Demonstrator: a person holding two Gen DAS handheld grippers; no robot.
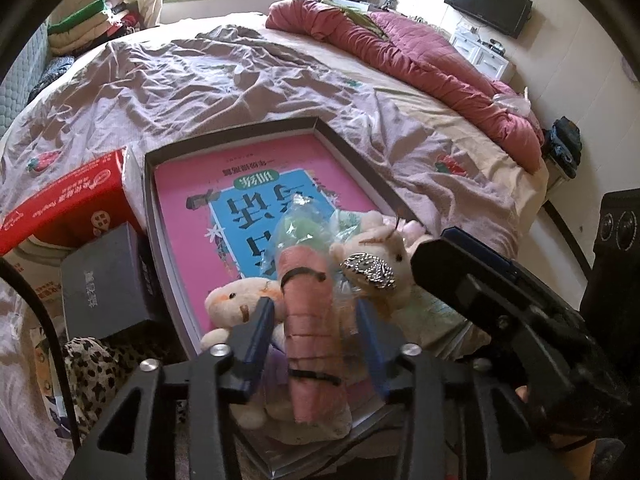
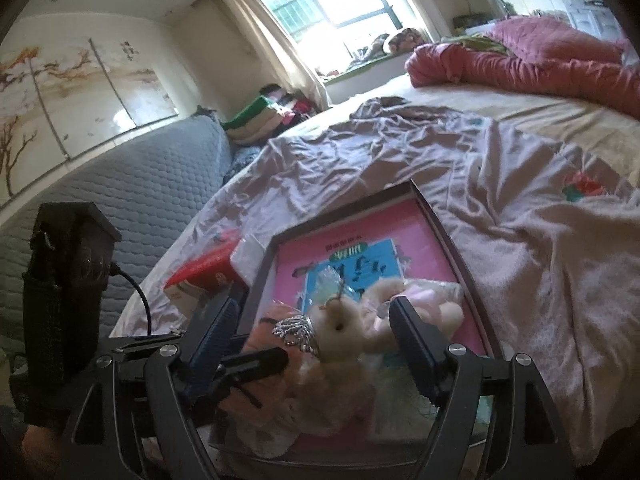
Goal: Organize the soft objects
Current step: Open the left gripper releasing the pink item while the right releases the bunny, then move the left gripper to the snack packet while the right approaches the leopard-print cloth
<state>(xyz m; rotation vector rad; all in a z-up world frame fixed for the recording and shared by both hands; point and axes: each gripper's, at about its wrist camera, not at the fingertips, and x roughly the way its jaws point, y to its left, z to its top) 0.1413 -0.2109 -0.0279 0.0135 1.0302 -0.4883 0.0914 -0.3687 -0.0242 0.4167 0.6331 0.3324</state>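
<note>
Between the spread left gripper point(image 1: 316, 332) fingers, plush carrot point(image 1: 308, 320) released into box point(image 1: 320, 124); right gripper point(image 2: 316, 344), spread wide, straddling cream plush bunny point(image 2: 340, 332) for placement alongside

place: home bedroom | evidence: rumpled bed point(image 1: 224, 80), red quilt point(image 1: 420, 56), wall TV point(image 1: 488, 2), curtained window point(image 2: 340, 0)

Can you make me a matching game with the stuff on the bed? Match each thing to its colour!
Things:
1. plush carrot
2. tissue box
3. quilt
4. small box

Colours:
A. dark grey
B. orange with black stripes
C. rose pink
D. red

Pairs: 1-B, 2-D, 3-C, 4-A
</note>
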